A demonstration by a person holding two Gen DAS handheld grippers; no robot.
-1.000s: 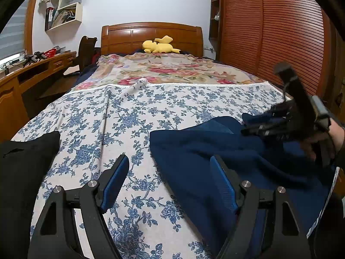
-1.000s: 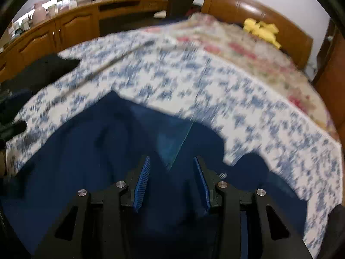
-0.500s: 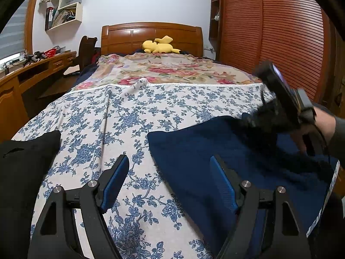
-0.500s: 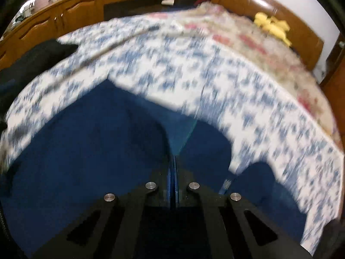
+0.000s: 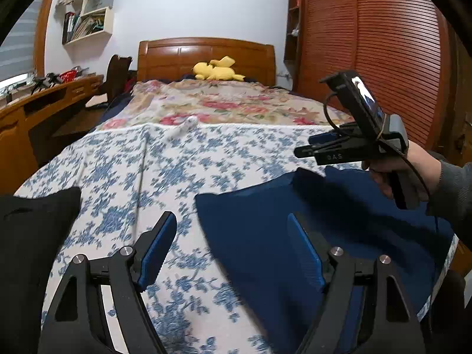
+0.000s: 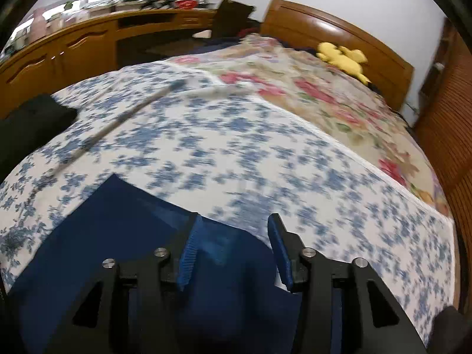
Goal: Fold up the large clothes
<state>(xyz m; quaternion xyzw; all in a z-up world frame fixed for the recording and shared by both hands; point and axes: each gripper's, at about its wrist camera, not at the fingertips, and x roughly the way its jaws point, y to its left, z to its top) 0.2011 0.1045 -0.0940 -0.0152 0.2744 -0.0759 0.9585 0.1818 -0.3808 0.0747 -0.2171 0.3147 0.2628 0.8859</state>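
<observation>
Dark navy blue cloth garment (image 5: 295, 224) lies flat on the blue-flowered white bedspread (image 5: 165, 174), both tools empty.
Left wrist view: left gripper (image 5: 233, 253) gapes, straddling its near edge, likely ready to pinch; right gripper (image 5: 306, 149) is raised clear. Right wrist view: its jaws have just been opening, nothing between them, the garment below. No containers hold anything relevant.

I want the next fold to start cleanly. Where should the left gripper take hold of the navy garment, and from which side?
Probably the navy garment at its near left corner, approached from the bare floral sheet. That edge lies flat, straight and exposed, directly ahead of the open left gripper, so one finger could slide under it.
</observation>
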